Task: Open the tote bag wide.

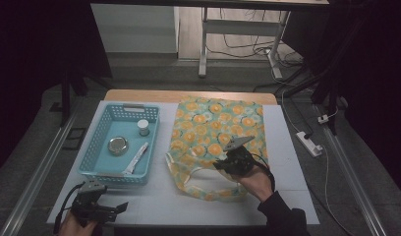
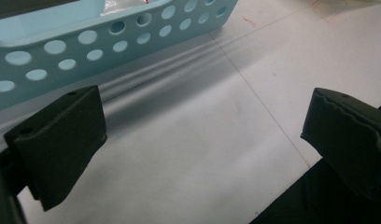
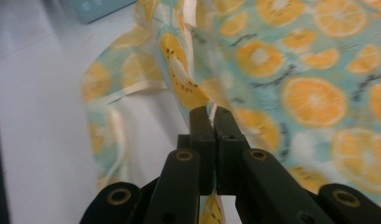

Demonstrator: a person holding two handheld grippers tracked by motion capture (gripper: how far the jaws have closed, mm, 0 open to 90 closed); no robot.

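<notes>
On the right half of the counter (image 1: 287, 147), a cloth bag (image 1: 215, 128) printed with orange slices is laid flat, its top toward the far edge and its handles (image 1: 208, 189) toward the near edge. The right hand-held gripper (image 1: 227, 162) is placed over the lower part of the bag, held by a hand (image 1: 257, 182) that enters from the near edge. In the right gripper view, the jaws of the right hand-held gripper (image 3: 212, 116) are seen pressed together with a fold of the bag (image 3: 291, 70) pinched between them; the fabric is gathered and pulled up at the grip, and the picture is slightly blurred there.

At the near left corner of the counter, the left hand-held gripper (image 1: 121, 208) is held low, with its jaws pointed toward the right edge. In the left gripper view, the jaws of the left hand-held gripper (image 2: 202, 135) are seen set wide apart with nothing between them, above the bare white surface.

Toward the left edge, a light blue basket (image 1: 98, 142) with a perforated wall is placed just beside the bag. A small white-capped jar (image 1: 143, 127), a round metal tin (image 1: 118, 145) and a long flat packet (image 1: 137, 158) are contained in it. The basket wall (image 2: 86, 46) is seen just beyond the left jaws.
</notes>
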